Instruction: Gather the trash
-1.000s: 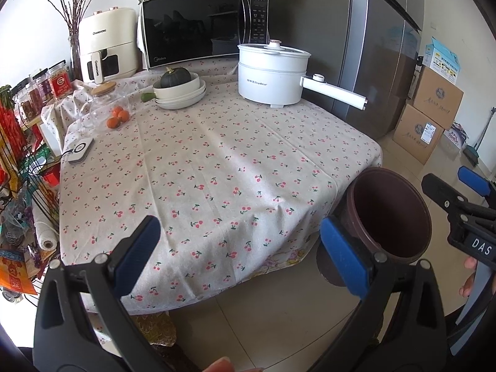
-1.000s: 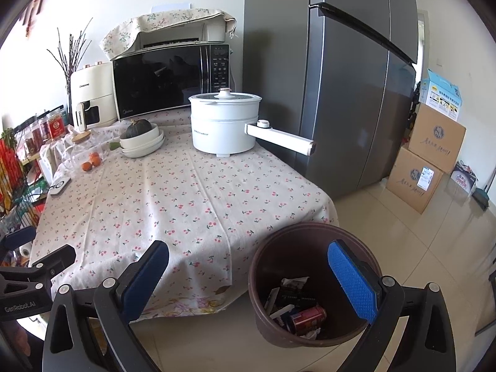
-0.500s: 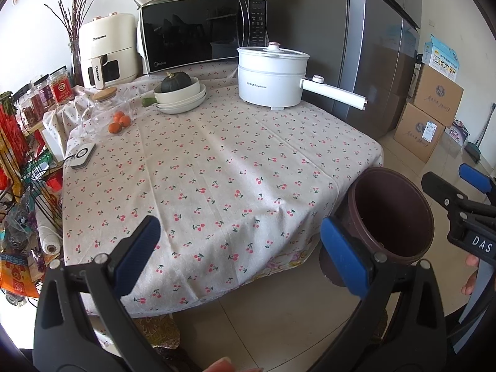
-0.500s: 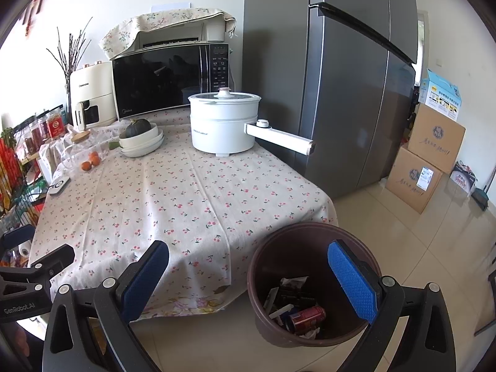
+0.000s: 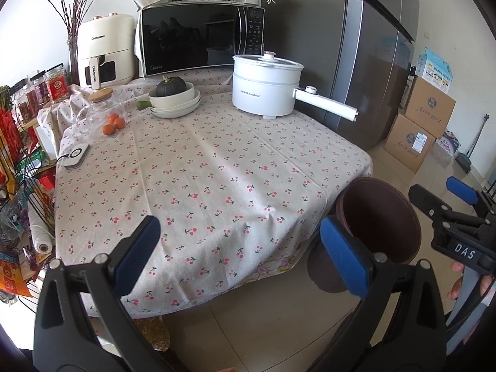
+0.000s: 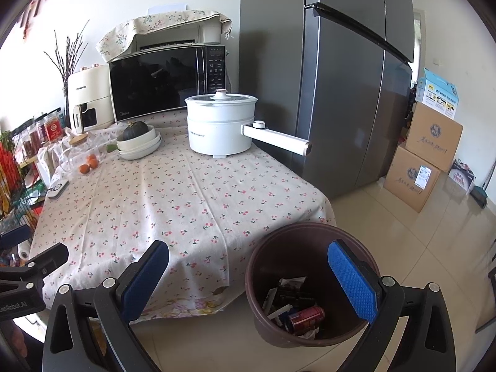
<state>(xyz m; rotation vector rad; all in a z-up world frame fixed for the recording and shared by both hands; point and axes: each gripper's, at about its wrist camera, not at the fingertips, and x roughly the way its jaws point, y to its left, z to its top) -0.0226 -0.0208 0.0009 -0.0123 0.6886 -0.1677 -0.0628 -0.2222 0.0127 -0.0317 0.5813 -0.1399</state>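
A brown trash bin stands on the floor at the table's near right corner; it also shows in the left wrist view. Inside lie a red can, wrappers and crumpled paper. My right gripper is open and empty, held above the bin and the table corner. My left gripper is open and empty, held over the table's near edge, left of the bin. The cherry-print tablecloth carries no loose trash that I can see.
At the table's back stand a white electric pot with a long handle, stacked bowls with a squash, a glass jar and oranges, a microwave and an air fryer. A fridge and cardboard boxes stand on the right.
Both grippers stay open and empty. The left wrist view has drifted slightly, so the table sits a little lower in it; the right view is almost unchanged.
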